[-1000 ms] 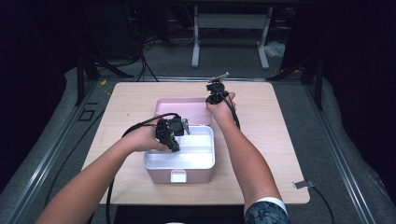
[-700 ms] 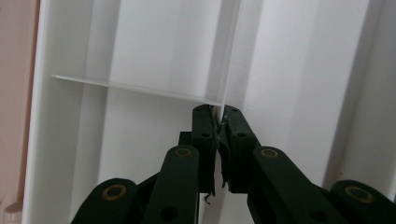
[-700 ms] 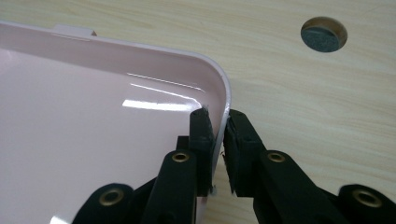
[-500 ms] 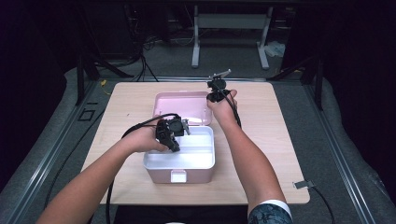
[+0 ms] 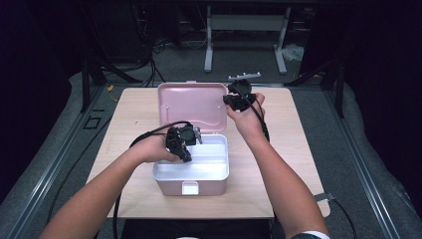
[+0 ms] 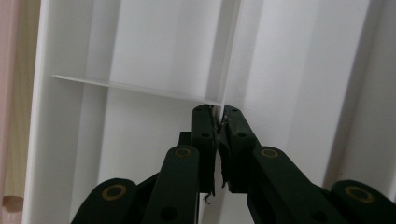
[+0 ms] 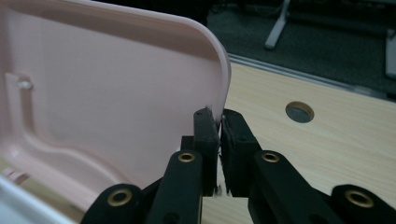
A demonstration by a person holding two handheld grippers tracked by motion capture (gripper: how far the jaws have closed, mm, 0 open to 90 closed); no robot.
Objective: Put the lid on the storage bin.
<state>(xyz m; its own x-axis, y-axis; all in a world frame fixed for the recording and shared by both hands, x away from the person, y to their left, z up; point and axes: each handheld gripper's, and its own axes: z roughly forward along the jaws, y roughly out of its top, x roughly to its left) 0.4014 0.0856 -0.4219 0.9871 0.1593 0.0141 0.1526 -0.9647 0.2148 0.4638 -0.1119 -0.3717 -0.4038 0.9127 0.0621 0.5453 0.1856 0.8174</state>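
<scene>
on my high view the pink box (image 5: pixel 191 172) sits near the middle of the wooden bench (image 5: pixel 288 164), its latch facing me and its lid (image 5: pixel 191 105) swung up and standing nearly upright at the far side; the white tray (image 5: pixel 209 162) inside the box is split into compartments by thin walls; my left gripper (image 5: pixel 181 143) is down at the tray's left rear part, and in the left gripper view its fingers (image 6: pixel 203 140) are pressed together on the top edge of a thin white divider (image 6: pixel 229 60), right where a cross wall meets it; my right gripper (image 5: pixel 238 97) is at the right edge of the raised lid, near its top corner; in the right gripper view its fingers (image 7: pixel 205 140) pinch the rounded pink rim (image 7: pixel 223 70) of the lid between them, and they have just been closing on that rim; the inside face of the lid, with a moulded ridge, fills the left of that view; a round hole (image 7: pixel 299 112) in the bench shows beyond the fingers to the right; both forearms come in from the near edge, well apart from each other; cables trail back from each gripper towards me.
</scene>
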